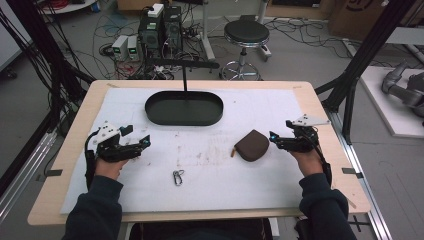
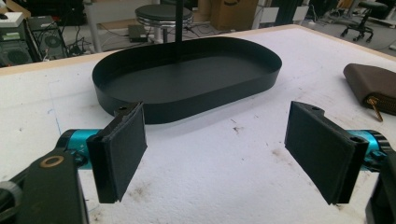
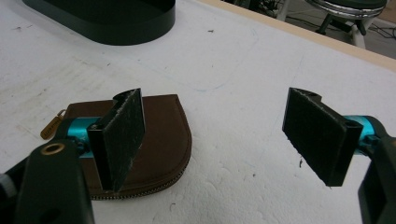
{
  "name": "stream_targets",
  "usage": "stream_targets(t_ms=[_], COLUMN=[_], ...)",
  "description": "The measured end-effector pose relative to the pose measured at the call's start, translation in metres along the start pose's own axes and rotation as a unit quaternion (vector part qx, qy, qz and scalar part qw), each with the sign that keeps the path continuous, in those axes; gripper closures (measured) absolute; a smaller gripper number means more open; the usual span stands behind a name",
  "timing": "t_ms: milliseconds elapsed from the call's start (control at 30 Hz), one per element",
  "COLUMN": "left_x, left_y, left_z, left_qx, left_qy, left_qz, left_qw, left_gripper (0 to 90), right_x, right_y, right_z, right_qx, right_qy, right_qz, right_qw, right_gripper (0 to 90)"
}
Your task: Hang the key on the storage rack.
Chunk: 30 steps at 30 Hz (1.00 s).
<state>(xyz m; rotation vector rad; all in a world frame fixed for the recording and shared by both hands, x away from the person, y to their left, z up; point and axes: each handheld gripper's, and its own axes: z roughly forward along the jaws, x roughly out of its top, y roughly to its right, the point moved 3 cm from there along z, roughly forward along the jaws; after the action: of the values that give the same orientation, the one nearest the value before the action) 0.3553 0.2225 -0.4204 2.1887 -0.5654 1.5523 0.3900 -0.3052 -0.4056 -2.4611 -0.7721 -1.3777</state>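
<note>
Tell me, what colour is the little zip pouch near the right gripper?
Brown. The small rounded zip pouch shows best in the right gripper view, lying on the white table cover.

Pouch point(image 3: 161, 135): brown, looks like leather, soft and a bit shiny, with a metal zip along the edge and a gold-coloured pull.
Tray point(image 2: 187, 100): black, looks like thin metal, smooth and matt.
Carabiner point(image 1: 178, 177): shiny silver metal.
Worktop point(image 1: 70, 150): pale wood at the edges, smooth.
Mat point(image 1: 250, 185): white, looks like foam, rough and bumpy, with brown dirty marks.
Left gripper point(image 2: 224, 154) fingers point(image 2: 122, 149): black pads, matt, look like rubber; blue shiny metal behind them.
Right gripper point(image 3: 215, 135) fingers point(image 3: 122, 135): same black pads, scuffed and dusty.
Sleeves point(image 1: 95, 210): dark cloth, soft.
</note>
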Motion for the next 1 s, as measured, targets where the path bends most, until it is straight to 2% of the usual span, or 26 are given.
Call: stream_targets(t_ms=[167,367,467,500,533,600,633,700,733,833,867,933,1000], left_x=[-0.002,0.0,-0.002,-0.002,-0.005,-0.008,-0.01,-0.013,-0.013,-0.016,-0.017,-0.02,-0.022], left_y=[-0.001,0.007,0.016,0.016,0.021,0.024,0.027,0.032,0.032,0.04,0.042,0.05,0.059], left_z=[0.002,0.003,0.006,0.006,0.011,0.015,0.016,0.016,0.016,0.019,0.02,0.023,0.024], left_qx=[-0.004,-0.008,-0.038,-0.038,-0.06,-0.083,-0.1,-0.128,-0.128,-0.172,-0.18,-0.202,-0.214], left_qy=[-0.009,-0.013,-0.024,-0.024,-0.033,-0.051,-0.06,-0.074,-0.074,-0.094,-0.099,-0.116,-0.128], left_qz=[-0.005,-0.007,0.002,0.002,0.001,0.003,0.005,0.018,0.018,0.025,0.025,0.034,0.047], left_qw=[0.9999,0.9999,0.999,0.999,0.9976,0.9952,0.9932,0.9889,0.9889,0.9804,0.9784,0.9719,0.9673], left_gripper=[22.7,23.5,23.4,23.2,23.0,23.1,25.2,36.3,40.7,49.1,50.8,53.2,56.2], right_x=[-0.002,-0.002,-0.002,-0.002,-0.002,-0.002,-0.002,-0.002,-0.002,0.0,0.0,0.0,0.0], right_y=[0.003,0.002,0.001,0.001,0.0,-0.001,-0.001,-0.004,-0.005,-0.006,-0.006,-0.006,-0.006], right_z=[0.0,-0.002,-0.005,-0.005,-0.005,-0.003,-0.003,-0.003,-0.004,-0.005,-0.005,-0.005,-0.005], right_qx=[-0.001,-0.003,-0.008,-0.008,-0.01,-0.01,-0.01,-0.011,-0.011,-0.011,-0.012,-0.011,-0.011], right_qy=[0.0,0.002,0.004,0.004,0.002,-0.002,-0.003,-0.005,-0.004,0.0,0.0,-0.001,-0.001], right_qz=[0.004,0.001,0.001,0.001,-0.005,-0.009,-0.011,-0.013,-0.017,-0.016,-0.016,-0.015,-0.016], right_qw=[1.0,1.0,1.0,1.0,0.9999,0.9999,0.9999,0.9998,0.9998,0.9998,0.9998,0.9998,0.9998], right_gripper=[21.5,21.6,21.6,21.6,21.7,21.7,21.7,21.7,21.7,21.7,21.7,21.7,21.7])
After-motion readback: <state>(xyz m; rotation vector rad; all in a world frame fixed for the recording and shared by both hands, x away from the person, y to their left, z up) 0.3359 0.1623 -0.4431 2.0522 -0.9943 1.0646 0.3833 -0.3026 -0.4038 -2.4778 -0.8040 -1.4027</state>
